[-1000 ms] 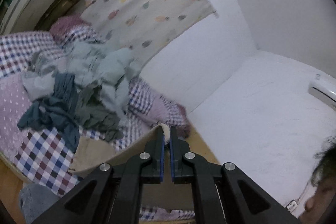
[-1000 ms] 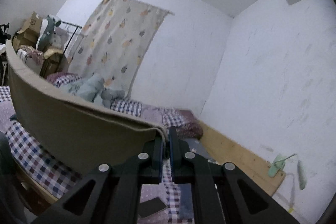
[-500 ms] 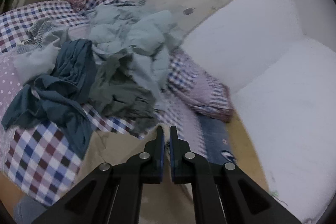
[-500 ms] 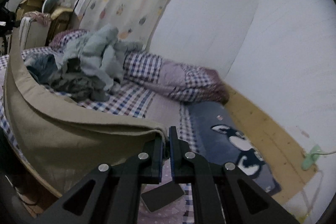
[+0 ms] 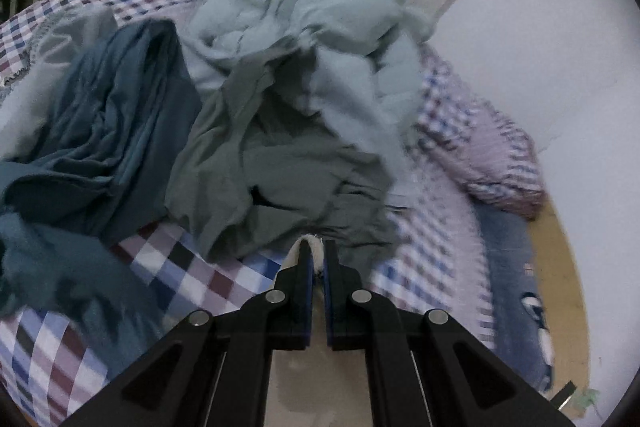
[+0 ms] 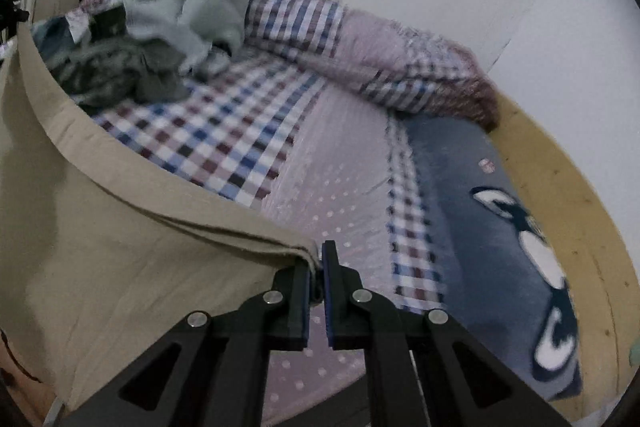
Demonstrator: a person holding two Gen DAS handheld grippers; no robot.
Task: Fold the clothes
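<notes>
A tan garment (image 6: 120,251) hangs stretched between both grippers above the bed. My right gripper (image 6: 316,263) is shut on its top edge at the right corner, and the cloth sweeps away to the left in a long curve. In the left wrist view my left gripper (image 5: 316,259) is shut on the other corner of the tan garment (image 5: 314,251); only a pale bit of hem shows between the pads, with more cloth below the fingers. A heap of unfolded clothes (image 5: 256,87) in teal, grey and pale green lies right ahead of the left gripper.
The bed has a checked sheet (image 6: 224,135) and a pink dotted patch (image 6: 336,195). A rolled checked quilt (image 6: 384,67) lies along the white wall. A blue blanket with a cartoon figure (image 6: 496,227) sits by the wooden bed edge (image 6: 560,187).
Both grippers have tipped down and moved toward the bed with the tan garment. The views went from walls and curtain to the sheet and clothes heap, which is now much closer.
</notes>
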